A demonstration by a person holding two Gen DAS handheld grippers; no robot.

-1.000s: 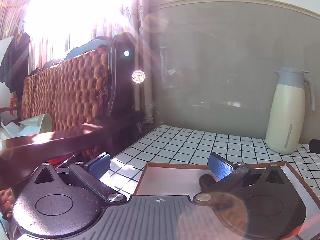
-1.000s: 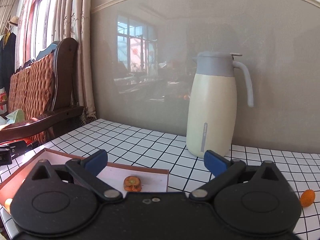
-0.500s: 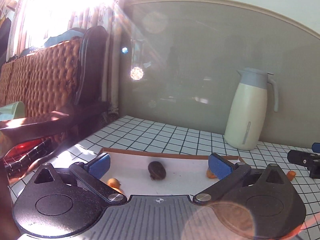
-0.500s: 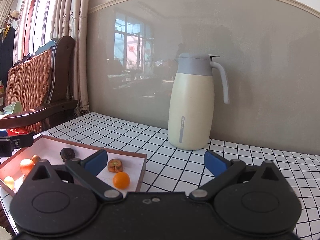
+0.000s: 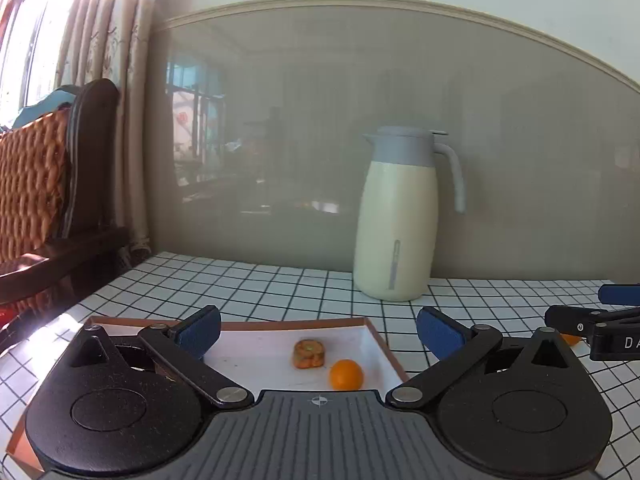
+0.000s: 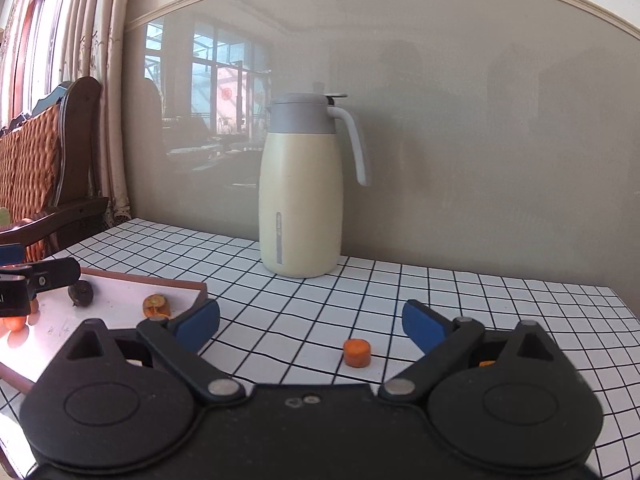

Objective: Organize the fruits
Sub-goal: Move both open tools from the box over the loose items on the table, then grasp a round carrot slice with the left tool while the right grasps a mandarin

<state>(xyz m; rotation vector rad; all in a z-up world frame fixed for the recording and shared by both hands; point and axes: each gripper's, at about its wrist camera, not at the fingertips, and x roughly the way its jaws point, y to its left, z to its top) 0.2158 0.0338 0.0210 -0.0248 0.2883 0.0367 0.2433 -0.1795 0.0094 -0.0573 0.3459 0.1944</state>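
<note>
Now, step: I read this as lining up a pick of the loose orange chunk point(image 6: 357, 353) on the checked cloth point(image 6: 320, 292).
Right gripper point(image 6: 311, 321): jaws wide, closing, chunk between them, untouched.
Left gripper point(image 5: 318, 330): wide, empty, over the tray point(image 5: 376, 334).
Tray contents: orange point(image 5: 346, 374), cut piece point(image 5: 309, 353), dark fruit point(image 6: 82, 293).
Next: I'd advance, pinch the chunk, carry it left to the tray.

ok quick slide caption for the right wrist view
Right tongs closing around nothing, aimed at an orange fruit piece on the checked tablecloth, tray at left, cream jug behind.
</note>
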